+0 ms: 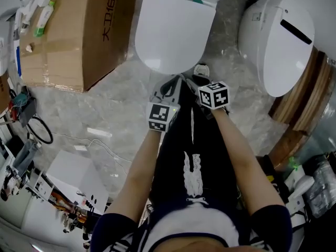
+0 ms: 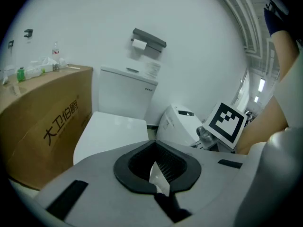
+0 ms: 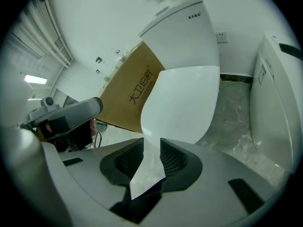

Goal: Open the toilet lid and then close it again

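The floor (image 1: 121,88) is pale and marbled. A big cardboard box (image 1: 79,30) stands to the left of the toilet, and a second toilet (image 1: 278,41) sits off to the right. The person stands facing the first toilet, with both tongs held low in front of their dark trousers.

The toilet lid (image 1: 173,33) is down flat, so by my reckoning the opening has not begun. The right gripper (image 3: 151,157) has its jaws a modest way apart with nothing between them, and the lid's rounded front edge shows through the gap just ahead. The left gripper (image 2: 158,167) has its jaws drawn together so the tips meet. Only a sliver of light shows behind them, and it grips nothing. Both tongs hover just short of the lid's front; I cannot tell if either touches it.

To lift it well, I would slip one right jaw under the front lip rather than pinch from above, then swing it up in an arc about the hinges at the back, by the cistern (image 2: 125,91). Coming back down, I would ease it the whole way rather than drop it.

The lid is plain glossy white, smooth and egg-shaped, with no handle or tab. It looks slippery, and the front rim is probably the only real purchase.
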{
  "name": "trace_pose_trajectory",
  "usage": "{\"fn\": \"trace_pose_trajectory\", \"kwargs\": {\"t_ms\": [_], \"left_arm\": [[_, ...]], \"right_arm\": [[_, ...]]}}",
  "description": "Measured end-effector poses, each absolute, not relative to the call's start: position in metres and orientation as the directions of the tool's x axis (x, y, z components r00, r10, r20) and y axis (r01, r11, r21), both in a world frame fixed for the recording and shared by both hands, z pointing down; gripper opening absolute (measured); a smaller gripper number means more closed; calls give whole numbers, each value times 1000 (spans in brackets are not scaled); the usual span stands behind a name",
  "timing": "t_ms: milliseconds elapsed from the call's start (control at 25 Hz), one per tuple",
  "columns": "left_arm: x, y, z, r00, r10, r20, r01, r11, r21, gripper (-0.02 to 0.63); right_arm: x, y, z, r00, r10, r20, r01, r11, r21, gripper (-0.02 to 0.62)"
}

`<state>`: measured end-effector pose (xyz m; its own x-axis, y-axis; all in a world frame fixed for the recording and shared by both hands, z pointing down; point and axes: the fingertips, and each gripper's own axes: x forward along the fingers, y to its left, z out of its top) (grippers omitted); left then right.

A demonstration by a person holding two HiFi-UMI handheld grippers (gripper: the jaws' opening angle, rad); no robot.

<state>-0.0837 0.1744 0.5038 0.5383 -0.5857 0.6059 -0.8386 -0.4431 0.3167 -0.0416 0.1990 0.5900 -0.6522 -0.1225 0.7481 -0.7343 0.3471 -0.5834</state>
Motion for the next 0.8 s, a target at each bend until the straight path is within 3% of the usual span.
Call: {"fn": "trace_pose_trajectory", "kwargs": {"t_ms": [800], "left_arm": [[-72, 188, 596, 522, -509, 684, -843, -432, 321, 6]], "right_arm": [[-33, 219, 740, -616, 47, 787, -773, 161, -614, 94]]}}
